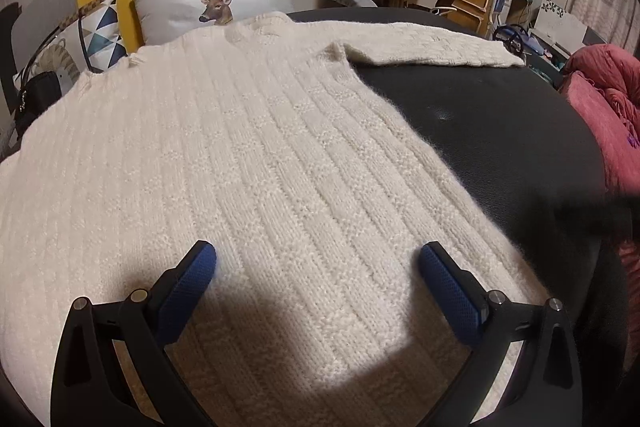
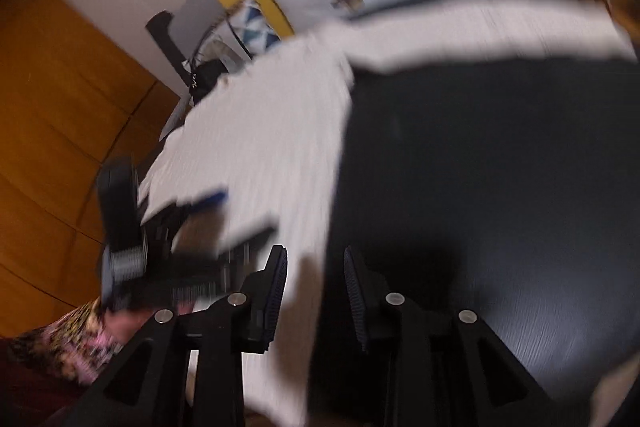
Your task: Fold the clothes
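Left gripper (image 1: 318, 259) wide open, empty, over the sweater (image 1: 224, 163) hem on black tabletop (image 1: 500, 131). Its sleeve (image 1: 432, 47) stretches far right. Right gripper (image 2: 316, 259), narrowly open, empty, sits nearer it.

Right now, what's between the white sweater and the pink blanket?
Only bare black table lies between the white sweater and the pink blanket, seen in the left wrist view.
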The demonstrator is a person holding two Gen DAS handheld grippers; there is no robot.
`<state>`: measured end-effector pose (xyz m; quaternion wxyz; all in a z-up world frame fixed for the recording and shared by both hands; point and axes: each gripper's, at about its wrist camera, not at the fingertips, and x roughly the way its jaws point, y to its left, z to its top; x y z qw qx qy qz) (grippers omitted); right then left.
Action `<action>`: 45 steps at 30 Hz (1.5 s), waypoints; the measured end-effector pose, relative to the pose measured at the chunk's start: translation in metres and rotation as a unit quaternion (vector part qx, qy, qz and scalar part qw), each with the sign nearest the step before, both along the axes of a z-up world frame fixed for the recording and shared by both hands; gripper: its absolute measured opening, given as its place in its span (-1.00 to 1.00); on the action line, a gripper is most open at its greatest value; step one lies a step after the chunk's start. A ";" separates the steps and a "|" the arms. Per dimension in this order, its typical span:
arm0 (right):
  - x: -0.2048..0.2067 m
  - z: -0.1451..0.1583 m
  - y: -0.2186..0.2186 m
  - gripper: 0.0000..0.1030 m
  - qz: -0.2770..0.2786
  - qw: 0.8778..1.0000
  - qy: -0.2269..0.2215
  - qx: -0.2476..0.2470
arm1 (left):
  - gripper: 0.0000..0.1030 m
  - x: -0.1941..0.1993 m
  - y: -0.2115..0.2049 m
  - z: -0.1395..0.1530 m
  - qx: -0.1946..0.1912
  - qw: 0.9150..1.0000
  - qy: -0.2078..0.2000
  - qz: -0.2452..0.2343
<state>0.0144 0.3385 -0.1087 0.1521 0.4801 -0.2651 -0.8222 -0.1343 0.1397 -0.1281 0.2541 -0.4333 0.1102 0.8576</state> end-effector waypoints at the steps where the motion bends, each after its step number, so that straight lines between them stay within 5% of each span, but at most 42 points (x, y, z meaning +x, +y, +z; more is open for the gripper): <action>1: 0.012 -0.010 0.001 -0.42 -0.008 1.000 -0.019 -0.020 | 0.99 -0.001 -0.001 0.000 0.003 1.000 -0.002 0.000; 8: 0.038 -0.034 -0.003 -0.40 -0.024 0.991 -0.020 -0.127 | 1.00 0.002 0.000 0.006 0.004 1.000 0.003 -0.001; 10: 0.033 -0.031 -0.018 -0.41 0.008 0.994 -0.009 -0.106 | 1.00 0.006 0.004 0.006 0.000 1.000 0.007 -0.010; 12: 0.030 -0.028 -0.029 -0.83 0.015 0.997 -0.001 -0.074 | 0.99 0.007 0.010 0.002 -0.016 1.000 0.007 -0.017; 13: 0.029 -0.026 -0.033 -0.86 0.015 0.998 0.003 -0.056 | 0.99 0.006 0.010 0.000 -0.017 1.000 0.005 -0.019; 17: 0.031 -0.021 -0.024 -0.87 -0.020 1.000 0.016 0.002 | 1.00 0.004 0.005 0.003 -0.002 1.000 -0.002 -0.022; 22: 0.043 -0.008 -0.023 -0.47 -0.011 1.000 0.021 -0.012 | 1.00 0.028 -0.011 0.018 -0.020 0.997 0.037 -0.064; 27: 0.066 0.012 -0.070 -0.47 0.158 0.985 0.045 -0.060 | 1.00 0.055 -0.068 0.027 -0.036 0.995 0.092 -0.019; 32: 0.057 -0.016 -0.147 -0.53 0.260 0.964 -0.012 0.053 | 1.00 0.052 -0.124 0.026 -0.006 0.996 0.069 0.062; 39: 0.041 -0.033 -0.172 -0.73 0.262 0.960 -0.040 0.094 | 1.00 0.065 -0.150 0.014 0.008 0.995 0.057 0.083; 45: 0.032 -0.007 -0.163 -0.72 0.239 0.970 0.006 0.046 | 1.00 0.079 -0.151 0.008 0.023 0.996 0.048 0.066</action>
